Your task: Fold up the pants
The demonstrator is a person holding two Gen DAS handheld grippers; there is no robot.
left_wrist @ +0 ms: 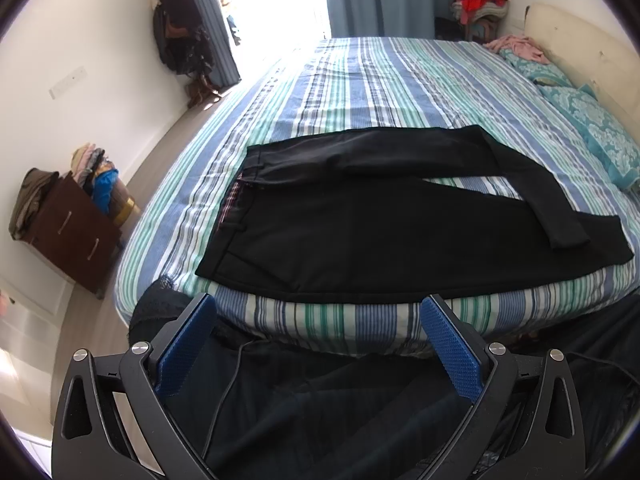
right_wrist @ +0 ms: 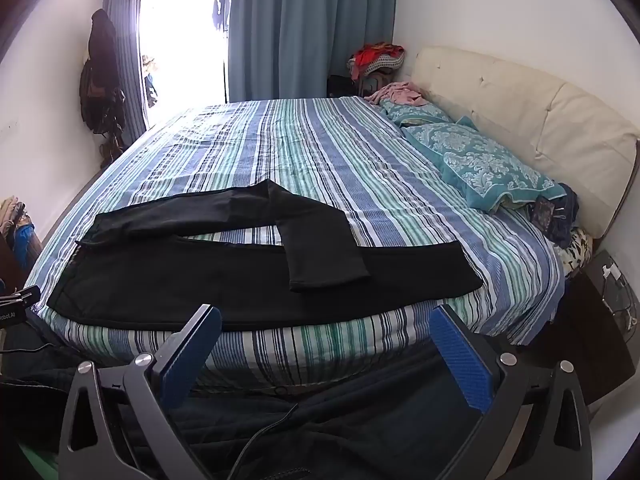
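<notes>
Black pants [left_wrist: 380, 236] lie flat near the front edge of the striped bed [left_wrist: 360, 80], waistband to the left, legs to the right. The far leg bends back and its cuff lies across the near leg. The pants also show in the right wrist view [right_wrist: 224, 280]. My left gripper [left_wrist: 318, 312] is open and empty, held back from the bed's front edge, below the pants. My right gripper [right_wrist: 326, 322] is open and empty, also short of the bed edge, in front of the near leg.
Teal patterned pillows [right_wrist: 484, 168] and a cream headboard [right_wrist: 540, 108] are at the right. A brown dresser [left_wrist: 76, 236] with piled clothes stands at the left. Blue curtains [right_wrist: 304, 28] and a bright window are behind. A dark nightstand [right_wrist: 592, 320] with cables is at the right.
</notes>
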